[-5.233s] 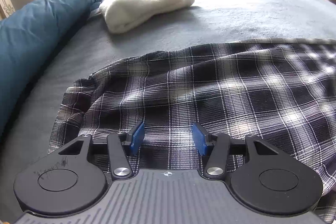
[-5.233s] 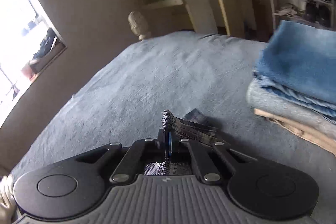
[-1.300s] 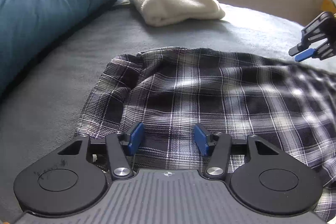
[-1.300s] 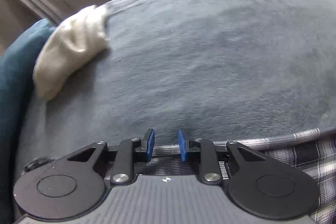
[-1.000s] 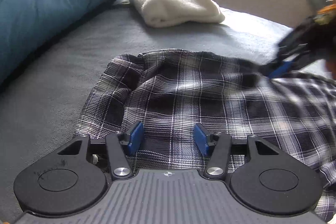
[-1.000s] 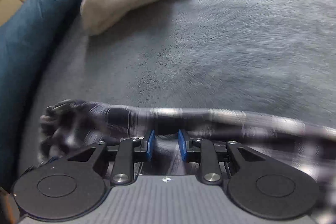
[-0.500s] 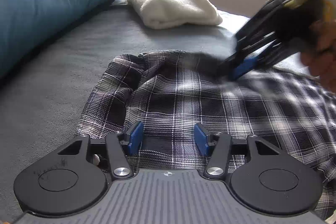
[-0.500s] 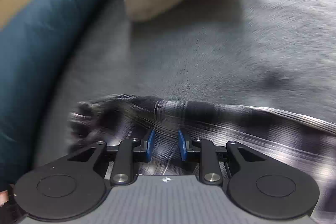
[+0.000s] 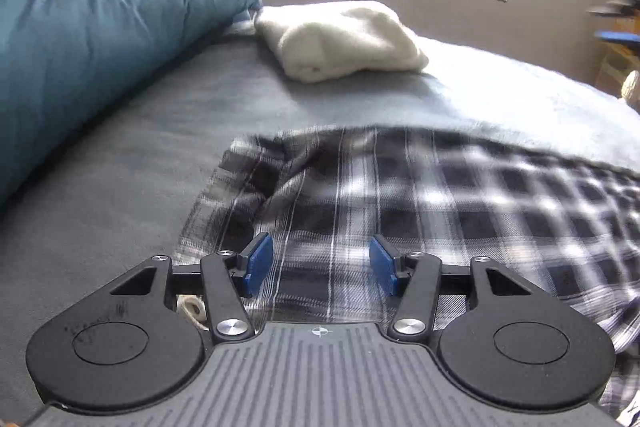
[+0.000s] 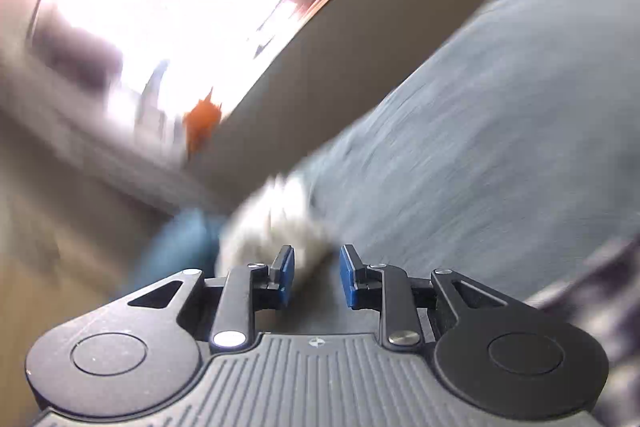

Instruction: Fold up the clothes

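Two grippers worked the plaid shirt [image 9: 420,211] spread on the grey bed [image 9: 120,187]. Through the left camera, my left gripper [image 9: 318,265] hung half-open over the near hem, gripping nothing. Through the right, blurred, my right gripper [image 10: 316,277] stood narrowly parted and empty, shirt at lower right. I judged smoothing done; next, pinch an edge.

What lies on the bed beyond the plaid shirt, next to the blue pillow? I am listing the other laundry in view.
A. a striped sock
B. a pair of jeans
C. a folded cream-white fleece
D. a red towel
C: in the left wrist view a folded cream-white fleece lies on the grey bed beyond the plaid shirt, beside the blue pillow.
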`<move>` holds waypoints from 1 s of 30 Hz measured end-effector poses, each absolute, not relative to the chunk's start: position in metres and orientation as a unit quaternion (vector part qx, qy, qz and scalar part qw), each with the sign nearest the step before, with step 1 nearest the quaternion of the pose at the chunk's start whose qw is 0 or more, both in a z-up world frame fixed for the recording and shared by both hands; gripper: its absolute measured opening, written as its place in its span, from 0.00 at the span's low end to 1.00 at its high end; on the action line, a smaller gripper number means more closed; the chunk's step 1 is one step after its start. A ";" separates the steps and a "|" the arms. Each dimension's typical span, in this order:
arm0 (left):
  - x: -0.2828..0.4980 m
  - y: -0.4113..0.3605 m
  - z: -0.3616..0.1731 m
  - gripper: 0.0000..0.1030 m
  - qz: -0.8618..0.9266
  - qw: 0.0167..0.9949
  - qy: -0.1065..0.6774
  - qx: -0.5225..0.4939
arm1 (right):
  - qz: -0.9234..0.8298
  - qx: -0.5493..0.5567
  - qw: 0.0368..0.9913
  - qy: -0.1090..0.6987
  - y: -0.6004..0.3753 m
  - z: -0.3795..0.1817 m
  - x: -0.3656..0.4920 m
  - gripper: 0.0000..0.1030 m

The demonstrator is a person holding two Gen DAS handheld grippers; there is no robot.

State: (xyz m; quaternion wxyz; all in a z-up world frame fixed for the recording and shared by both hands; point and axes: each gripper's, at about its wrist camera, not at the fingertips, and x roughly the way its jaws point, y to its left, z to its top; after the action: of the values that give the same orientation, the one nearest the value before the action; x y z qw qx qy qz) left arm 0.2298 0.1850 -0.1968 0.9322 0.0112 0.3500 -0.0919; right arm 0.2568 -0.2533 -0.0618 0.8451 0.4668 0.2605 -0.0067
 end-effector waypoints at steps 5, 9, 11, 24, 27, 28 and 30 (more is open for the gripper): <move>0.214 0.170 -0.177 0.52 -0.109 0.937 0.332 0.028 | -0.101 0.559 0.802 0.184 -0.352 -0.034 0.138 0.32; 0.195 0.159 -0.159 0.52 -0.127 0.937 0.321 0.045 | -0.185 0.577 0.778 0.166 -0.401 -0.036 0.050 0.33; 0.186 0.157 -0.151 0.52 -0.133 0.936 0.324 0.038 | -0.221 0.595 0.757 0.153 -0.425 -0.046 0.007 0.33; 0.114 0.193 -0.087 0.52 -0.117 0.933 0.338 0.029 | -0.305 0.702 0.602 0.226 -0.445 -0.193 -0.121 0.43; 0.097 0.210 -0.079 0.54 -0.103 0.933 0.342 0.031 | -0.289 0.724 0.579 0.238 -0.428 -0.212 -0.128 0.45; 0.091 0.216 -0.076 0.55 -0.098 0.933 0.344 0.032 | -0.283 0.727 0.577 0.242 -0.423 -0.216 -0.129 0.46; 0.082 0.224 -0.078 0.57 -0.102 0.928 0.358 0.025 | -0.279 0.731 0.572 0.246 -0.416 -0.222 -0.130 0.47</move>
State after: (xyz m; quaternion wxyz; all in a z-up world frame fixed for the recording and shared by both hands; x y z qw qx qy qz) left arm 0.0816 0.2240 -0.0779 0.9278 0.0252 0.3580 -0.1023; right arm -0.1305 -0.4160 -0.2221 0.5719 0.7312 0.2460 -0.2788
